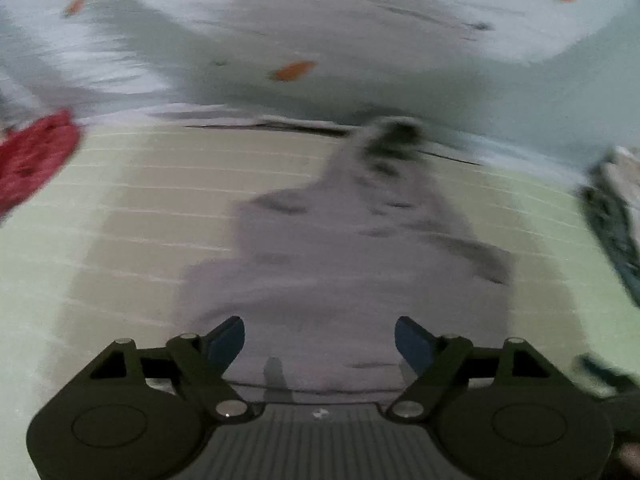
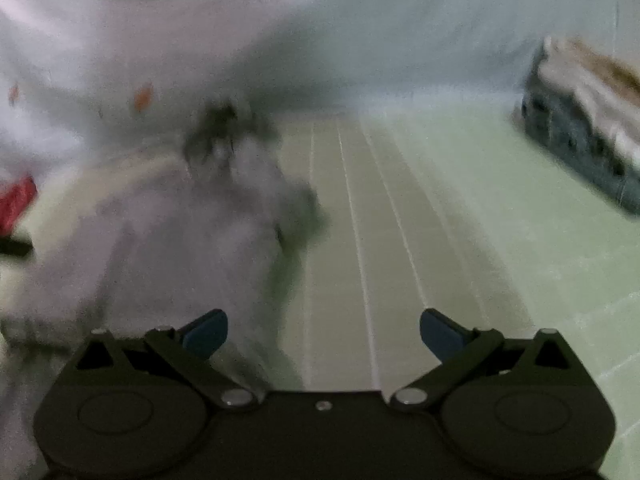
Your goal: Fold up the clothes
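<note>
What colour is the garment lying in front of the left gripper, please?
Pale grey-lilac garment, plain as far as the blur allows; the left wrist view shows it best.

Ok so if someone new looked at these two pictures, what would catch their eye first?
Probably the grey garment, lying crumpled on the pale green striped surface straight ahead of the open left tongs. Next, the red cloth at the far left edge. From the open right tongs, a stack of folded clothes sits at the right.

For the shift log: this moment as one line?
left gripper open over grey garment | right gripper open, empty | folded stack aside
</note>
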Motion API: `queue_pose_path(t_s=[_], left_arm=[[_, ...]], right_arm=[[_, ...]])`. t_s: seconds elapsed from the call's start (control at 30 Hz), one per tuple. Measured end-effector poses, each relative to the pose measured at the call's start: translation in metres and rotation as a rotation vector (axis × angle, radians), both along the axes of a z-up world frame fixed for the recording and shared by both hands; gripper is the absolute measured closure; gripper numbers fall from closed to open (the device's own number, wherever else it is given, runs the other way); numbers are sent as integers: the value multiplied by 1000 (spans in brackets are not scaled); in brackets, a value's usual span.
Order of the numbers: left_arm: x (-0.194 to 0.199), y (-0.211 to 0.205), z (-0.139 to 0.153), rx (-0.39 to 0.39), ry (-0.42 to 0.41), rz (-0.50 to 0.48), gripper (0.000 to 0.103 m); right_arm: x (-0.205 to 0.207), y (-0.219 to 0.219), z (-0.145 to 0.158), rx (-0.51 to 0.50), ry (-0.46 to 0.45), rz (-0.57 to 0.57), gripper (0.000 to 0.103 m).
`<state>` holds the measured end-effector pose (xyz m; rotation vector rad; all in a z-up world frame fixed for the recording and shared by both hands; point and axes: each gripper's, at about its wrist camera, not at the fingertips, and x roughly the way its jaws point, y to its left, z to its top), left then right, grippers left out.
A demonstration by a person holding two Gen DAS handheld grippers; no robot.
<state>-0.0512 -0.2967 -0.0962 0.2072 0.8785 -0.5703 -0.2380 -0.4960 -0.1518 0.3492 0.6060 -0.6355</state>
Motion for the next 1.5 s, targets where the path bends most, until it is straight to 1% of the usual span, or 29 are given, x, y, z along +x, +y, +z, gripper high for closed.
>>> queue_pose_path(t_s=[0.1,0.2,0.3,0.4,0.43,0.5,0.53,0.57,0.6,0.7,0.77,0.8,0.83,0.87,0.93,1.03,1.07,1.27,1.37,1.5], left_arm=[[18,17,-12,48,18,90,19],[29,31,-24,98,34,148,19],[35,43,-34,130,47,180,19],[37,51,-43,140,75,204,19],[37,54,-45,141,85,211,19],[35,57,-49,150,99,221,18],[33,59,-51,160,100,223,18],[32,60,-53,167,103,223,18],[32,60,-55,173,106,223,18],[30,64,-58,165,121,225,18],[30,64,-59,160,125,228,18],[30,64,-58,159,123,228,18],[29,64,-58,158,121,229,18],[29,65,-57,157,117,229,18],[28,65,-55,155,107,231,18],[27,67,-48,147,89,231,18],[26,68,-46,147,82,230,18],[22,72,-40,154,55,219,18],[21,72,-42,153,73,225,18],[16,70,-41,159,68,213,18]], right_arm=[[22,15,25,-67,-24,91,0],[50,34,40,-102,-28,199,0],[71,50,39,-87,-12,299,0],[89,61,28,-57,38,374,9],[94,64,23,-47,58,395,14],[101,69,15,-32,90,430,26],[102,71,13,-28,95,440,37],[103,73,11,-27,98,450,46],[104,75,10,-29,100,467,48],[104,80,10,-40,106,507,62],[105,79,11,-23,106,528,77],[106,77,11,-11,105,535,81],[105,77,12,-7,107,541,91],[106,76,13,-7,105,546,97],[104,73,17,4,86,553,97],[94,66,29,7,33,519,97],[89,63,33,3,15,501,97],[53,38,53,-35,-25,336,97],[42,21,43,-54,50,270,97],[36,2,17,4,160,190,96]])
